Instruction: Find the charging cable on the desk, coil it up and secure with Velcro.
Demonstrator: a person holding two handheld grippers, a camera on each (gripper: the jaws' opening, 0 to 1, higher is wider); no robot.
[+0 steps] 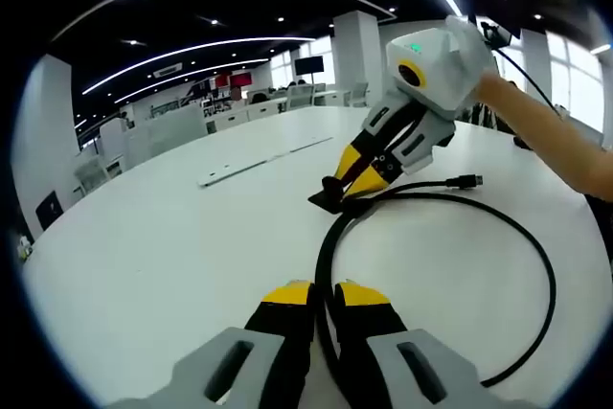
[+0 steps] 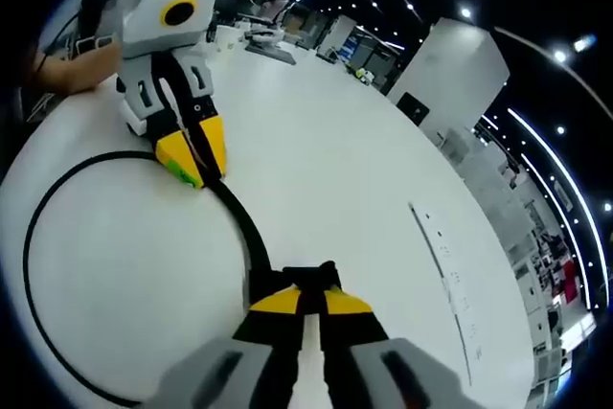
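A thin black charging cable (image 1: 536, 256) was laid in a wide loop on the round white desk (image 1: 172, 237). It was clamped between the left gripper (image 1: 323, 306) jaws at the loop's near side and pinched by the right gripper (image 2: 304, 298) at its black Velcro strap (image 1: 330, 198).

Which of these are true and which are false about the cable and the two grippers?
1. The black cable lies in a loop on the white table. True.
2. The left gripper is shut on the cable. True.
3. The right gripper is wide open, away from the cable. False: it is shut on the cable at the black Velcro strap.
4. The cable's plug is hanging off the table. False: it rests on the tabletop.
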